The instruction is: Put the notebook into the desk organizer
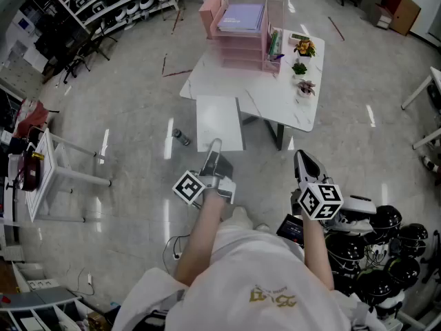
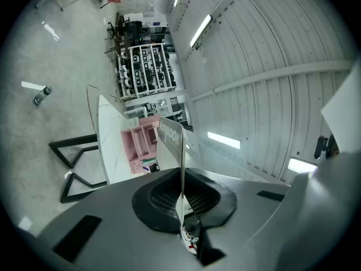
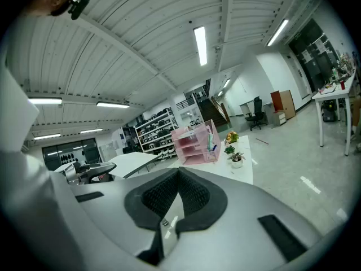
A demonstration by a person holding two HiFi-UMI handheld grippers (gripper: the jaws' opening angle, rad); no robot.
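We are standing well back from the white, marble-patterned table (image 1: 275, 101) and carrying the thin, pale grey, paper-covered notebook (image 1: 219, 121) in our left gripper (image 1: 215, 149). Its fingers are pinching narrowly on the notebook's near edge, so the cover is reaching out ahead of us over the glossy grey floor (image 1: 124, 109). In the left gripper view the notebook is showing edge-on, rising straight from between the pads. We are judging that this edge grip is leaving most of the cover free to slide into a slot.

Our right gripper (image 1: 304, 161) is hanging beside us with its fingers drawn together on nothing. It is probably being kept free to steady things at the table.

The pink plastic desk organizer (image 1: 238, 43), with its stacked trays, is sitting at the table's far end. A lilac pad (image 1: 241, 16) is lying on top of it and small potted plants (image 1: 300, 67) are lined up just beside it. The notebook is well apart from the organizer, so we are judging the task to be at the carrying stage, with the approach and insertion not yet done.
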